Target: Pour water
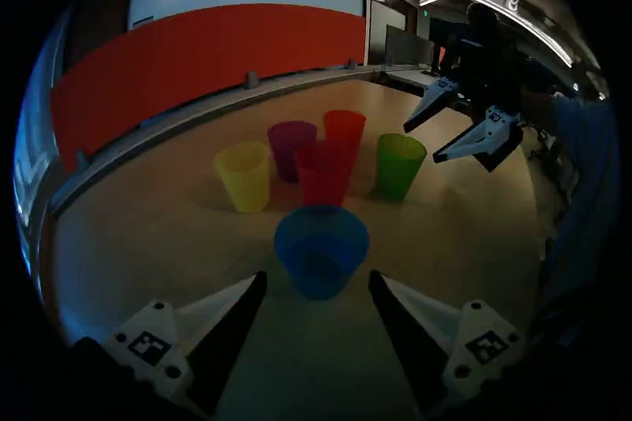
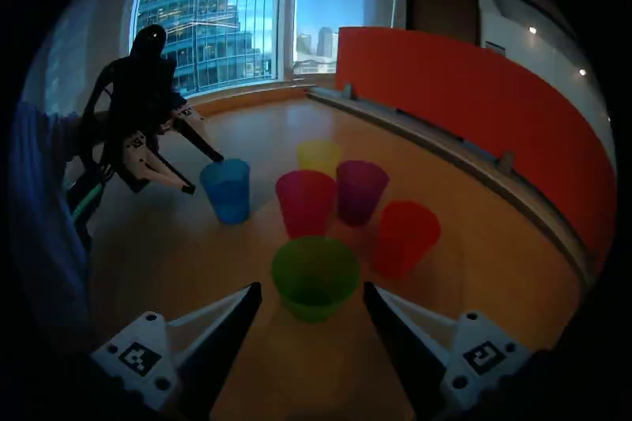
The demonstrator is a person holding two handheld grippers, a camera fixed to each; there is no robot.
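Several plastic cups stand in a cluster on a wooden table (image 1: pixel 158 239). A blue cup (image 1: pixel 321 251) stands upright right at the tips of my left gripper (image 1: pixel 316 274), which is open, with its fingers apart from the cup's sides. The right gripper view has a green cup (image 2: pixel 314 275) at the tips of my open right gripper (image 2: pixel 310 287), also untouched. That view also shows the left gripper (image 2: pixel 205 174) beside the blue cup (image 2: pixel 227 189). In the left gripper view, the right gripper (image 1: pixel 421 144) hangs just right of the green cup (image 1: pixel 399 164). Whether any cup holds water I cannot tell.
Between the blue and green cups stand a yellow cup (image 1: pixel 246 176), a purple cup (image 1: pixel 291 148), a pink-red cup (image 1: pixel 324 172) and an orange-red cup (image 1: pixel 344 133). An orange wall panel (image 1: pixel 197 58) runs along the table's far edge. A blue sleeve (image 2: pixel 39 208) is at the side.
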